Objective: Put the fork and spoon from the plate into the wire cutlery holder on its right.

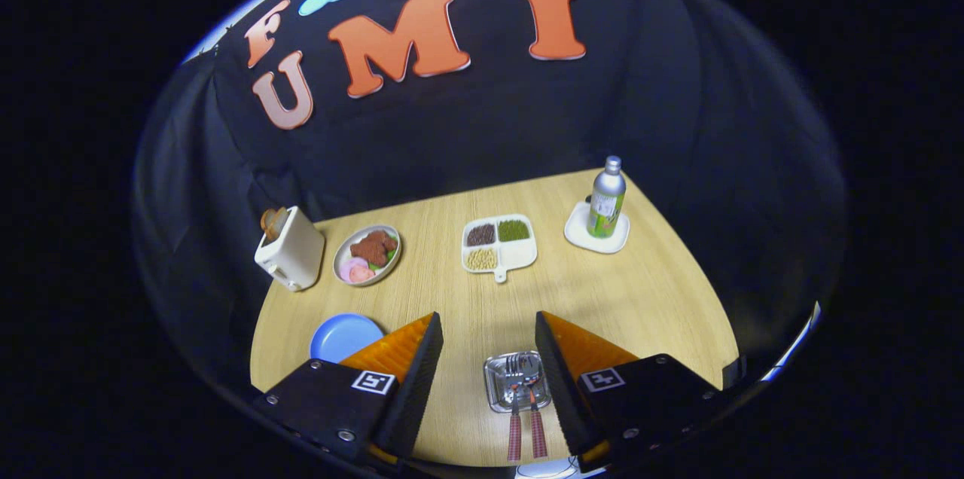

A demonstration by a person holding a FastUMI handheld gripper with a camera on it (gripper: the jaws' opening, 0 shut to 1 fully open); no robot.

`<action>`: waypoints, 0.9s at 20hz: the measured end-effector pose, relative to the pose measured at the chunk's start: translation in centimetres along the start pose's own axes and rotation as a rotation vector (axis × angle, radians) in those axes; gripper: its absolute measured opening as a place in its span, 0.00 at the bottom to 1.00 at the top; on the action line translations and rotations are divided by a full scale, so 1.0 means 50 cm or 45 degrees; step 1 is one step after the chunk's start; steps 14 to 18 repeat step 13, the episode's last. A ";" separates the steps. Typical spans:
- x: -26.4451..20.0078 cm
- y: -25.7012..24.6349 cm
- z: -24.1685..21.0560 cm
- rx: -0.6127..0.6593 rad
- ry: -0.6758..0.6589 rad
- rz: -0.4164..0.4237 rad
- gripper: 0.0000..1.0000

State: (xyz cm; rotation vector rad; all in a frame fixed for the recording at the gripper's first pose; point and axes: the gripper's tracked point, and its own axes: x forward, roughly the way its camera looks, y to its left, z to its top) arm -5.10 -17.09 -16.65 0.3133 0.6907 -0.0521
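Gripper (488, 328) fingers stood wide apart and held nothing, hanging above the near part of the wooden table (648, 291), a stance that reads as lining up for a first reach rather than a grasp. Between the fingers, close to the right one, sat the small metal plate (498, 388), with the fork (515, 407) and spoon (533, 407) lying side by side on it, heads on the plate and handles running off its near rim toward the holder of the gripper, which would leave the handles free to pinch. No wire cutlery holder could be made out; judging by the task, it may have been hidden behind the right finger. Farther off stood a toaster (292, 251), a dish of food (367, 254), a divided tray (498, 242) and a bottle (606, 200) on a saucer (578, 236), with a blue plate (343, 336) left of the left finger, all well apart from the working spot
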 end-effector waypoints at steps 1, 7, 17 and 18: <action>-0.013 0.000 0.025 -0.004 -0.092 -0.011 0.76; -0.107 0.003 0.163 -0.083 -0.596 -0.101 0.87; -0.185 0.018 0.246 -0.205 -0.887 -0.149 0.87; -0.185 0.018 0.246 -0.205 -0.887 -0.149 0.87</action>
